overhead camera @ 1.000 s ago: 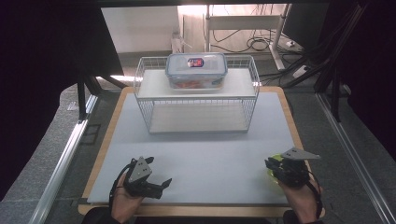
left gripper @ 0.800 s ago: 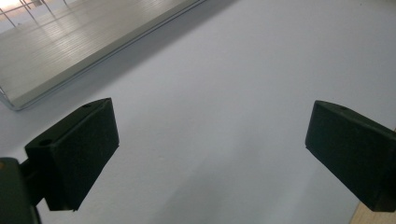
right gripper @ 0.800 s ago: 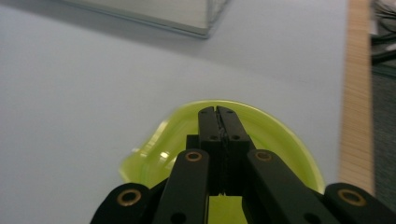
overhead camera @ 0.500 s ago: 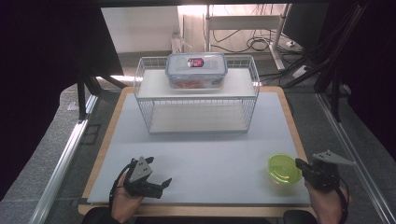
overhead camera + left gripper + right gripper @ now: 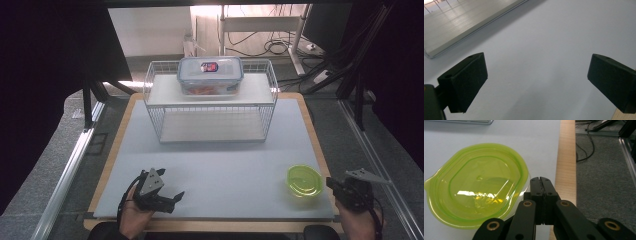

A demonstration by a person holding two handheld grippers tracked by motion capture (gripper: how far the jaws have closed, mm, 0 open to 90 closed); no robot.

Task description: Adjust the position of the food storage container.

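Two jaws checked: my right gripper (image 5: pixel 541 181) is closed empty beside the translucent green plastic lid (image 5: pixel 477 183) near the table's (image 5: pixel 220 165) right edge; left gripper (image 5: pixel 536 82) gapes, idle. Next, I judge: reopen and pinch its rim.

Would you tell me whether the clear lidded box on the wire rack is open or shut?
Shut: the clear lidded box has its lid seated flat on top, atop the wire rack.

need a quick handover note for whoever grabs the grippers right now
Left gripper: open, empty, over the mat's near left corner.
Right gripper: shut, holds nothing, just off the near right edge of the mat.
Green lidded container: on the mat near its right edge, beside the right gripper, not gripped.
Clear lidded food box: on top of the wire rack.
Done: nothing visibly held or stacked. Left: likely open the right gripper and take the green container.
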